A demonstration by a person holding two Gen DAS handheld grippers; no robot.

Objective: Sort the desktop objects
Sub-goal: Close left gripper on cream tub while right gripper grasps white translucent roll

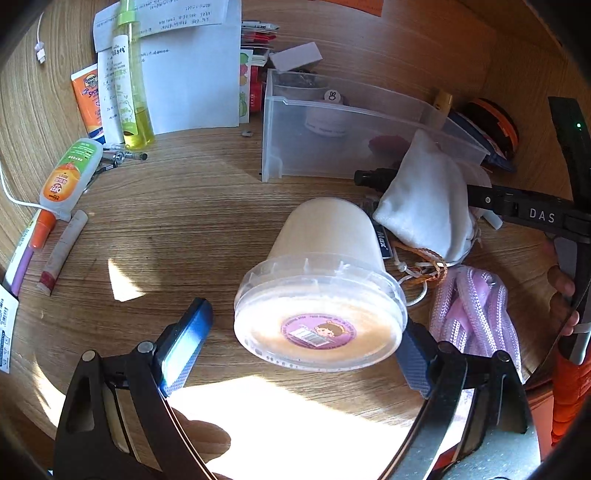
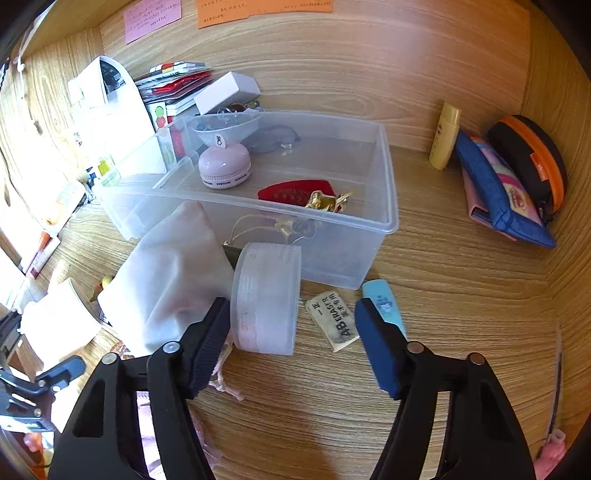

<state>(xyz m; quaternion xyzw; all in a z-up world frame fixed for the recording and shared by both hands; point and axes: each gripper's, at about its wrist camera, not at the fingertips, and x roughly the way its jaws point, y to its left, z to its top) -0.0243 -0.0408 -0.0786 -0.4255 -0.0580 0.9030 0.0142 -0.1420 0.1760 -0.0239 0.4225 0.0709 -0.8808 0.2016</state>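
Fingers (image 1: pixel 413 354) half behind tub (image 1: pixel 321 295)

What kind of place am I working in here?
Probably a home or dorm desk in a wooden alcove: sticky notes on the wood back panel, a clear bin of trinkets, and sunscreen, papers and pouches scattered around.

Both the left gripper (image 1: pixel 303 349) and the right gripper (image 2: pixel 291 341) have black arms, silver pivot screws and textured blue pads. At three o'clock in the left view, the other gripper's black body reads "DAS", with bare fingers (image 1: pixel 563 286) and an orange sleeve (image 1: pixel 570 398) nearby.
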